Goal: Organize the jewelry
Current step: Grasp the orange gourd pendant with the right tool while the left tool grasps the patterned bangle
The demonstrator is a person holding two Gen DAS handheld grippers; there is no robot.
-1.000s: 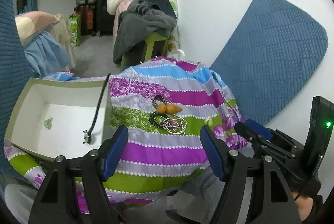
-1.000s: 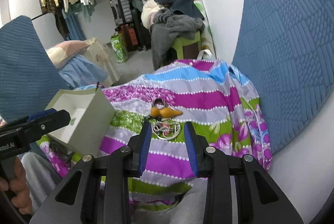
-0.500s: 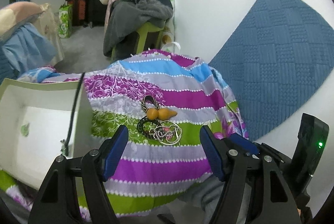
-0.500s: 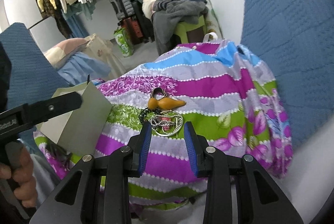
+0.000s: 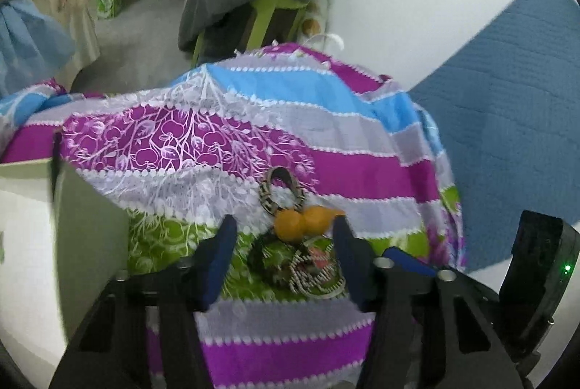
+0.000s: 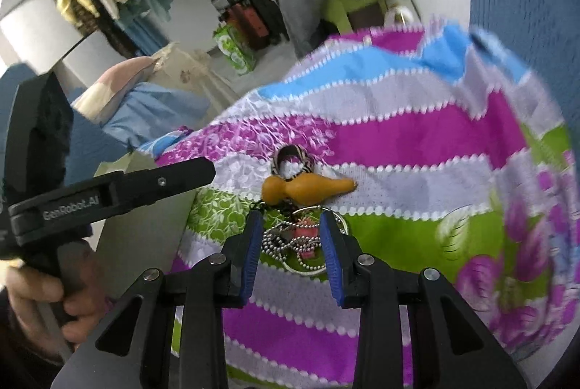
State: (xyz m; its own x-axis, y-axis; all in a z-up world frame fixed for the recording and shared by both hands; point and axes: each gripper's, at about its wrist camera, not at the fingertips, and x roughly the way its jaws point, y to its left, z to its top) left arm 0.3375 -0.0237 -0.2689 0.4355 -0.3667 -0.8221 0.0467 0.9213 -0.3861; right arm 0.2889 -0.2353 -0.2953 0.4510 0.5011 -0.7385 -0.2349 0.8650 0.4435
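Both grippers have closed in on the jewelry pile (image 6: 295, 240) on the striped cloth (image 6: 417, 135), box (image 5: 29, 244) just left. Right gripper (image 6: 291, 256) now straddles the bead chain, jaws apart, gripping nothing; left gripper (image 5: 284, 260) wide open around the gourd (image 5: 302, 222). Looks like pickup is imminent. Readable text: "GenRobot.AI" on left gripper body.

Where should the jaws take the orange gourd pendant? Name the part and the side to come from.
Probably the narrow waist of the orange gourd pendant, coming from above. It lies flat on the striped cloth, long axis sideways, so jaws fit across it there. Its bulbs look rounded and might slip.
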